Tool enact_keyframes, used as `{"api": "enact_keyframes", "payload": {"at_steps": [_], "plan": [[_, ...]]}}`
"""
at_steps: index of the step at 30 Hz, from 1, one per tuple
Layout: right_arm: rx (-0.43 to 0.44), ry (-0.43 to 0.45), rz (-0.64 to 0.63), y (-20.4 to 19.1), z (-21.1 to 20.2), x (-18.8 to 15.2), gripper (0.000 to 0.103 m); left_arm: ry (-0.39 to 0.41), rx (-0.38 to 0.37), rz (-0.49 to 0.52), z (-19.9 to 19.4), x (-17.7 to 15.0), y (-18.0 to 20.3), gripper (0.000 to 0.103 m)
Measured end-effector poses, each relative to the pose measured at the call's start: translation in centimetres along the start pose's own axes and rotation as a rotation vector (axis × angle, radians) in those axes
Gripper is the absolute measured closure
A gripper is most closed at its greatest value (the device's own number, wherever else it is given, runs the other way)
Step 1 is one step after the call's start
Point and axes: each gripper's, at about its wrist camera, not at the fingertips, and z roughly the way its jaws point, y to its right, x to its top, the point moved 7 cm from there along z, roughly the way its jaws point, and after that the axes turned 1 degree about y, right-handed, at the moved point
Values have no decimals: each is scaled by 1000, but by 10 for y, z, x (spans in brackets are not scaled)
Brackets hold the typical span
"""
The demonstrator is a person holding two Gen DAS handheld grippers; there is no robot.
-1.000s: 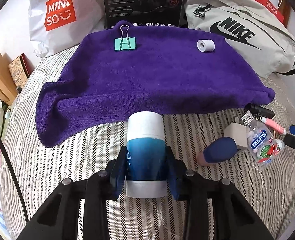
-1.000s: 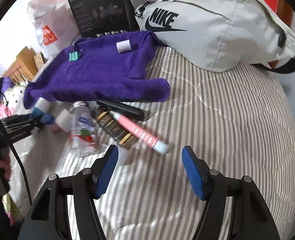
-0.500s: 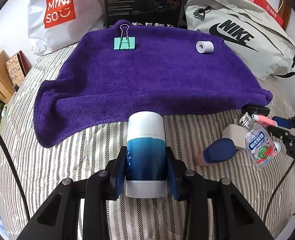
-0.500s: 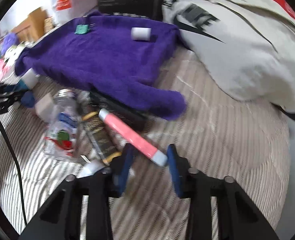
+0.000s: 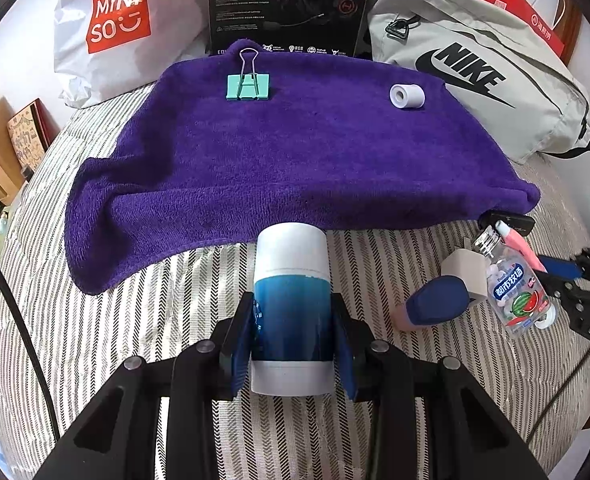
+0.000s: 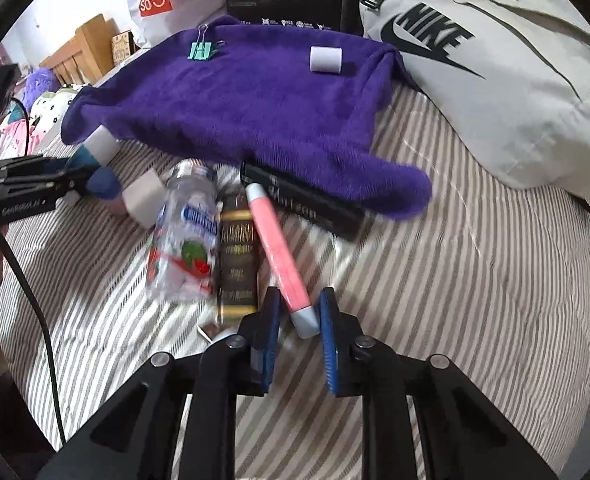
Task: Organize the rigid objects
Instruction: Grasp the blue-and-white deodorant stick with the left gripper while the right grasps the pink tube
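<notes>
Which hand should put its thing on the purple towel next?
Probably the left. Its gripper already squeezes the blue-and-white tube right at the towel's edge. The right gripper is only now closing round the pink pen.

Black pen [image 6: 307,204] half under purple towel [image 6: 255,112], gold-lettered box [image 6: 237,264] print motion-blurred

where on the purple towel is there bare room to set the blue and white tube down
The purple towel is bare across its middle and near half, below the green binder clip and white tape roll. It is crowded off the towel's right corner, around the candy bottle.
</notes>
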Motion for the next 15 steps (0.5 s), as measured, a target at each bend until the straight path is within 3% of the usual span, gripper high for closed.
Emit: {"api": "enact_keyframes", "payload": {"at_steps": [7, 11, 15], "plan": [[-29, 7, -98, -14, 5, 14, 82, -2, 2, 6, 0, 0, 0, 69], [59, 0, -36, -10, 0, 5, 86, 0, -2, 6, -1, 0, 0, 69], [57, -19, 32, 1, -8, -15, 87, 1, -3, 9, -1, 0, 0, 69]]}}
